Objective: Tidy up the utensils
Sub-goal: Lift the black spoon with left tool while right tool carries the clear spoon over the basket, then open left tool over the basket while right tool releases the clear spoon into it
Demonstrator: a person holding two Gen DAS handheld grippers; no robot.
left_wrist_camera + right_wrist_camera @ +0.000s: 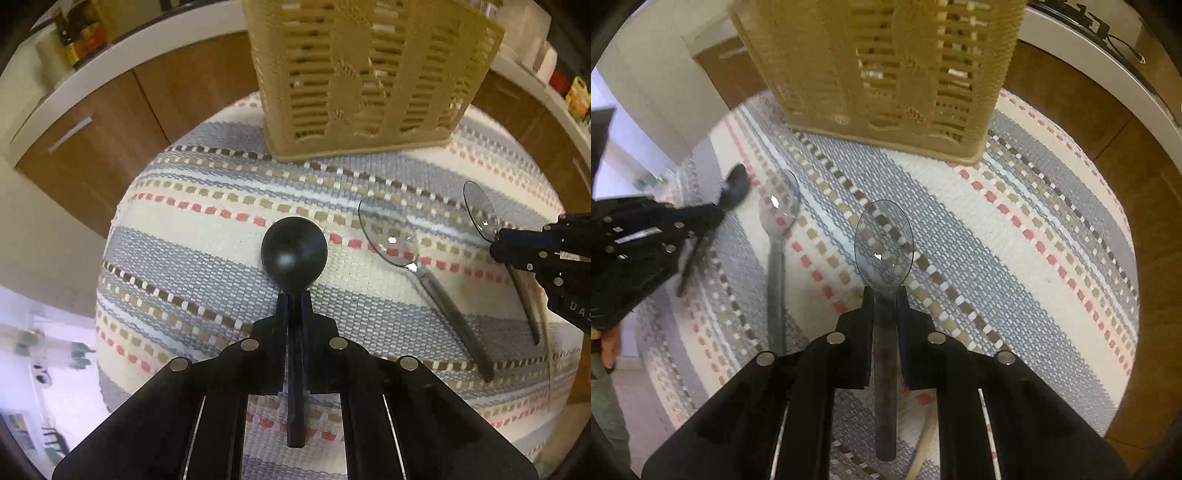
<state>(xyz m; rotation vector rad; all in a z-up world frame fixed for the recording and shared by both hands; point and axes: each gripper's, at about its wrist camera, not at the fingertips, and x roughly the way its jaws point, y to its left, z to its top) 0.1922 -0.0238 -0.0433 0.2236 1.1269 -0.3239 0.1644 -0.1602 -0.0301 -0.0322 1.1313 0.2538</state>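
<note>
My left gripper (294,295) is shut on the neck of a black spoon (294,251), whose round bowl points toward a tan slotted utensil basket (369,74) standing at the far side of the striped mat (184,236). My right gripper (885,291) is shut on a clear spoon (884,240) with a grey handle, held just above the mat in front of the basket (886,66). A second clear spoon (779,210) lies flat on the mat between the two grippers. In the right wrist view the left gripper (720,206) shows at the left with the black spoon (737,184).
The mat (1034,221) covers a small round surface. Brown cabinet doors (110,122) and a white counter edge curve behind it. A thin wooden stick (923,443) lies near the mat's front edge. A person's hand (609,347) shows at the far left.
</note>
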